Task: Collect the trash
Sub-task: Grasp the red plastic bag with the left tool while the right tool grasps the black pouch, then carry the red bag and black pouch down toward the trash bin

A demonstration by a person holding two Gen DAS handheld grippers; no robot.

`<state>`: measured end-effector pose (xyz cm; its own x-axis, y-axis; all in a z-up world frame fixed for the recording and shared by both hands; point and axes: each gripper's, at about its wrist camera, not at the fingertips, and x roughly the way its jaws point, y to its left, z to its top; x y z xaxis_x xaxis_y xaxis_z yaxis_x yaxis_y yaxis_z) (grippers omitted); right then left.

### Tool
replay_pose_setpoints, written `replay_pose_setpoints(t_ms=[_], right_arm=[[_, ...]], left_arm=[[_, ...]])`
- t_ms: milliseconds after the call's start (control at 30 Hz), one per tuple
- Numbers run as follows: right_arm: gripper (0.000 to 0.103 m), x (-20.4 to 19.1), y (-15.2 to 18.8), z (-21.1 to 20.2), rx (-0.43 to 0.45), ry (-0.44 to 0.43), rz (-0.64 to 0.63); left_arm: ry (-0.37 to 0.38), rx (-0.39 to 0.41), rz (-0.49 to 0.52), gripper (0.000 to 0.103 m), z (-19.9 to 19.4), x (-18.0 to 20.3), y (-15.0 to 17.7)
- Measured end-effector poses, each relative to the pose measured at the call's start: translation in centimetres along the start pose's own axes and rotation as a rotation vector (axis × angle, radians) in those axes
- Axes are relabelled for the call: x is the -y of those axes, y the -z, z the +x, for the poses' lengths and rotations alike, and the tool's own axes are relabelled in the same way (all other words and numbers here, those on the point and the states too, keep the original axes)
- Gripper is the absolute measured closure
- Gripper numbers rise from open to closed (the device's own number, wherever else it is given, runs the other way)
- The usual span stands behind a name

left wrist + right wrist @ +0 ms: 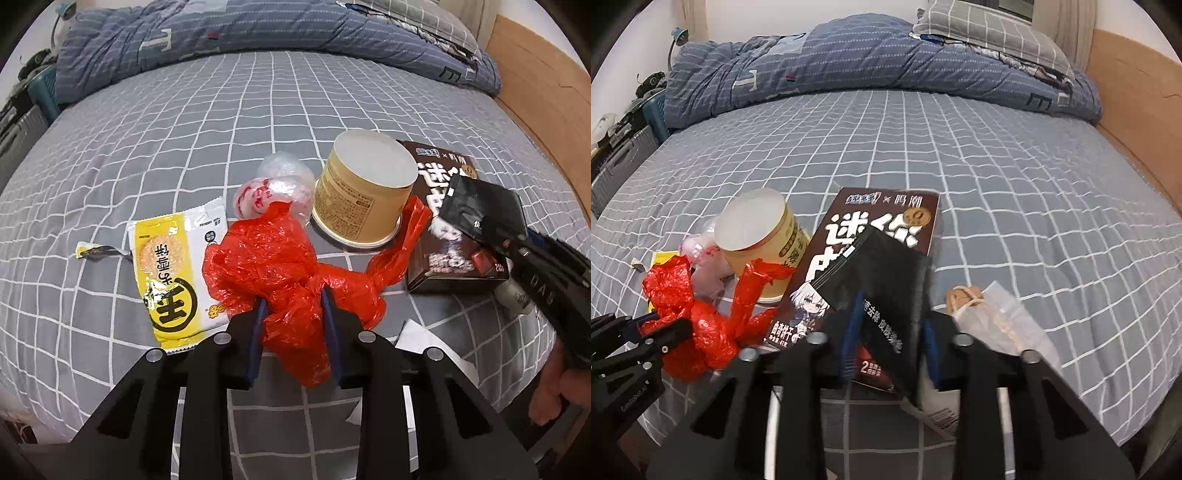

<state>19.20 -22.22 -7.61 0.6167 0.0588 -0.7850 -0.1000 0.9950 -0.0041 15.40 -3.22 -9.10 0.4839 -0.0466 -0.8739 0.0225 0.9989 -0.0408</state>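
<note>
My left gripper (294, 301) is shut on a crumpled red plastic bag (280, 266), also seen in the right wrist view (698, 325). My right gripper (890, 317) is shut on a black sachet (886, 277), held above a brown snack box (849, 280); the sachet also shows in the left wrist view (484, 210). A yellow paper tub (365, 192) lies upside down beside the box (458, 254). A yellow-white snack wrapper (173, 273) and a clear crumpled bag (277, 188) lie to the left.
All lies on a bed with a grey checked sheet (184, 129). A blue quilt (258, 33) is bunched at the far end. A clear bag with a twine tag (993, 317) lies right of the box. A wooden bed side (1137, 110) runs along the right.
</note>
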Motion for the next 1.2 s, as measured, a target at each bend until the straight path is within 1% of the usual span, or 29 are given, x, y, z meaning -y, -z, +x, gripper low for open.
replay_pose_setpoints(t_ms=[300,600,900,1200], right_arm=[[0.094,0.2,-0.3,-0.9,-0.005,-0.02,0.002],[0.094,0.0,-0.3,-2.8,0.015,-0.04,0.005],[0.094,0.0,0.2,-5.2,0.032,-0.051,0.012],[0.094,-0.5,1.3,-8.4,0.047,-0.066,0.011]], left_arm=[[0.032,0.02,-0.004,0.077,-1.9,-0.4,0.2],[0.03,0.045,-0.003,0.077,-4.0,-1.0,0.7],[0.019,0.067,-0.002,0.077,-5.8,-0.6,1.4],[0.016,0.089,-0.003,0.077,-8.6,-0.1,2.5]])
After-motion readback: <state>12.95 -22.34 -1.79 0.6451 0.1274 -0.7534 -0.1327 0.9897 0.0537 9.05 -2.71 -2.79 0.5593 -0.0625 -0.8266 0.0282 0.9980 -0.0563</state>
